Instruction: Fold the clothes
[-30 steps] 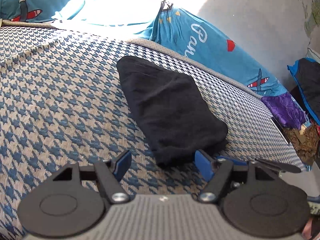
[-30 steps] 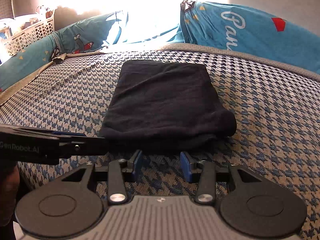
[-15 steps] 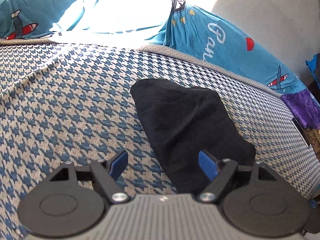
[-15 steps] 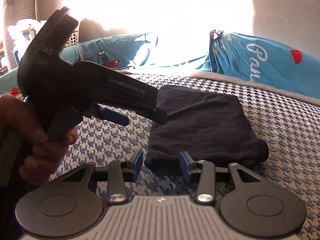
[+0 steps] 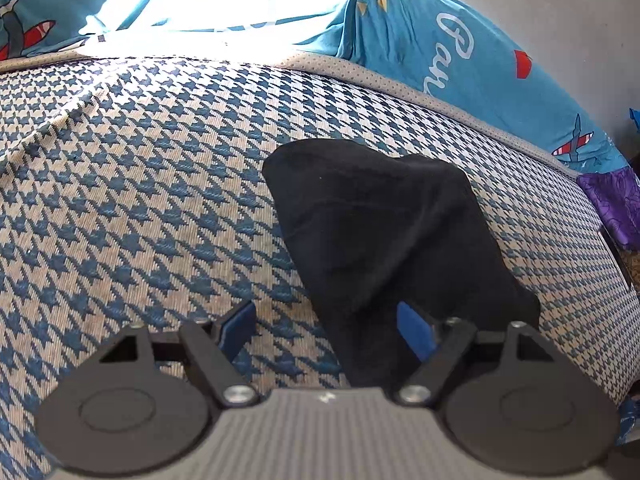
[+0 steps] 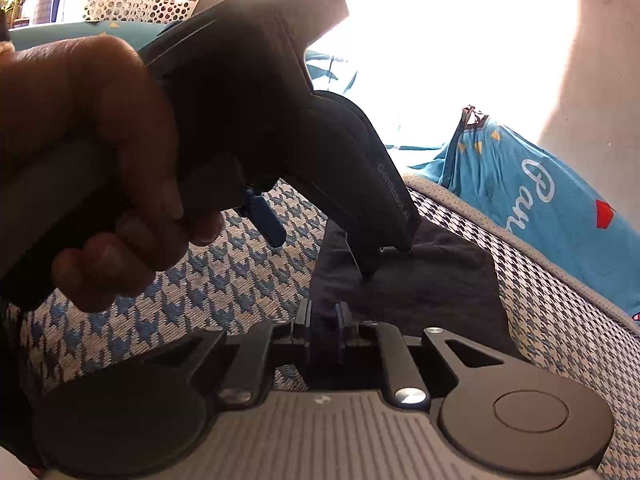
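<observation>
Garment position: the black folded garment [image 5: 384,240] lies on the houndstooth bed cover [image 5: 140,200], right of centre, with the blue printed pillows [image 5: 460,52] along the far edge.

Claw state:
- The right claw [image 6: 324,330] is closing, its jaws narrow, with the near edge of the garment pinched between the blue pads.
- The left claw [image 5: 326,330] stands wide. The near corner of the garment reaches in between its pads, the right pad lying against the cloth, but the jaws do not clamp it.

Recommended procedure for the step in hand — securing the near edge before the next fold:
1. Seat the right claw on all layers of the edge, not the top layer alone.
2. Bring the left claw squarely over its corner before closing.
3. Lift both corners together, level, so the folded stack does not slide apart.

View comparison: the left wrist view shows the garment's full outline and its raised far end. The right wrist view alone shows the pinch, plus the left claw's body from the side — its tip resting on or just above the cloth — the person's hand [image 6: 100,168] on its handle, and a white basket [image 6: 136,4] at far left.
</observation>
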### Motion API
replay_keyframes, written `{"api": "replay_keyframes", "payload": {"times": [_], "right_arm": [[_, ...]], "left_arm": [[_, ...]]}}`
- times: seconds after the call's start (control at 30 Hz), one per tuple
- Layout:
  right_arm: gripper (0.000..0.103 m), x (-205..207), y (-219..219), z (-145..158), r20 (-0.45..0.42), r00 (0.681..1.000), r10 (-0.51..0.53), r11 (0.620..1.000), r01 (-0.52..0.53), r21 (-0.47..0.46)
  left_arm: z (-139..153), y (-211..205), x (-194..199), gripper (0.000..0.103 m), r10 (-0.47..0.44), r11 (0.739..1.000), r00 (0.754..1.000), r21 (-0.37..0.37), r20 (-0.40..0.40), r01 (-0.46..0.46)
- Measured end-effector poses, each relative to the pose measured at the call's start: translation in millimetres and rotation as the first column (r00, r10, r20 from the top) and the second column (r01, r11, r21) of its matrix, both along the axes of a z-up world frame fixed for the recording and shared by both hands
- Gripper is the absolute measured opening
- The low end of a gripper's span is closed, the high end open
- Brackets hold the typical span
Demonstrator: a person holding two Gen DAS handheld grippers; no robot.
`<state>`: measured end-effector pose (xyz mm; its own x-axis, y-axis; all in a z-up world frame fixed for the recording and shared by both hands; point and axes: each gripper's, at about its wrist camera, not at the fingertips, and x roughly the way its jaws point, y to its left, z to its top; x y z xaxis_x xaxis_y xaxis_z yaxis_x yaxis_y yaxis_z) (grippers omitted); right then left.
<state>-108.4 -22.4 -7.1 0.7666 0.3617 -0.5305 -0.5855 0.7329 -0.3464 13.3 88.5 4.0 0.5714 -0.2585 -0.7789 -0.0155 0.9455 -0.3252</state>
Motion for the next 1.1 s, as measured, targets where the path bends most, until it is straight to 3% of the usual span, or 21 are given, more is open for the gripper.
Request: {"api": "replay_keyframes", "payload": {"times": [0.43,0.53,0.73,1.1], "right_arm": [[0.002,-17,-13,-7,-0.073,0.996,-0.045,0.987,0.033,-0.155],[0.002,-18,-19,-3,-0.088,0.995,-0.055,0.992,0.044,-0.121],[0.003,-7,-33,10,-0.247,0.968,-0.042,0.991,0.072,0.113],[0.014,4,-15,6,-0.292,0.953,-0.078,0.973,0.136,0.186]], "left_arm": [[-2,-4,6,0.08,0.006,1.0,1.0,0.016,-0.003,-0.006],[0,-2,5,0.08,0.016,1.0,1.0,-0.002,0.007,-0.016],[1,0,5,0.08,0.02,1.0,1.0,-0.024,0.013,-0.02],[1,-2,4,0.08,0.014,1.0,1.0,-0.028,0.012,-0.013]]}}
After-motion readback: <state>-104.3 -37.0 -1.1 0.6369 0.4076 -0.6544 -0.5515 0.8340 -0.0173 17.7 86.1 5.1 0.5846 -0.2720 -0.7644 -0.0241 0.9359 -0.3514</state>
